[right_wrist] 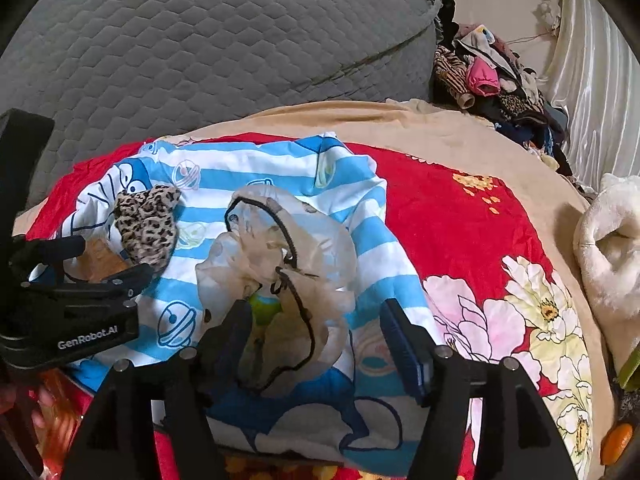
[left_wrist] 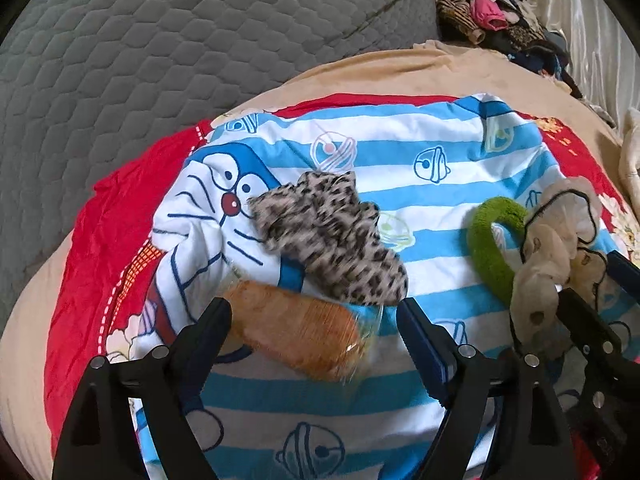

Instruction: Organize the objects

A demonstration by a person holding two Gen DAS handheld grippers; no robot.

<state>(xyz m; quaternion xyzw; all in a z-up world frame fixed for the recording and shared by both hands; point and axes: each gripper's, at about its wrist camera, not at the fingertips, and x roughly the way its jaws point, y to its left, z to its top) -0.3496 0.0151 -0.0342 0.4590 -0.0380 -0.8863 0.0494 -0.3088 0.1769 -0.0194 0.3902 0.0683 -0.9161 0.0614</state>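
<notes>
A blue-and-white striped cartoon cloth (left_wrist: pixel 400 184) (right_wrist: pixel 280 160) lies on a red floral blanket (right_wrist: pixel 452 224). A leopard-print scrunchie (left_wrist: pixel 332 236) (right_wrist: pixel 146 224) rests on the cloth. Just in front of it lies a wrapped orange bread roll (left_wrist: pixel 296 332) (right_wrist: pixel 102 260). My left gripper (left_wrist: pixel 314 312) (right_wrist: pixel 108 258) stands open astride the roll, the right pad clear of it. A green fuzzy ring (left_wrist: pixel 492 248) (right_wrist: pixel 264 308) lies partly under a sheer cream scrunchie with black edging (left_wrist: pixel 548 252) (right_wrist: pixel 280 248). My right gripper (right_wrist: pixel 316 312) (left_wrist: pixel 596 280) is open around that cream scrunchie.
A grey quilted cushion (left_wrist: pixel 180 48) (right_wrist: pixel 200 48) rises behind the tan bedding (right_wrist: pixel 460 136). A heap of clothes (left_wrist: pixel 492 8) (right_wrist: pixel 492 84) sits at the back right beside a white curtain (right_wrist: pixel 592 80). A white fluffy item (right_wrist: pixel 612 248) lies at the right edge.
</notes>
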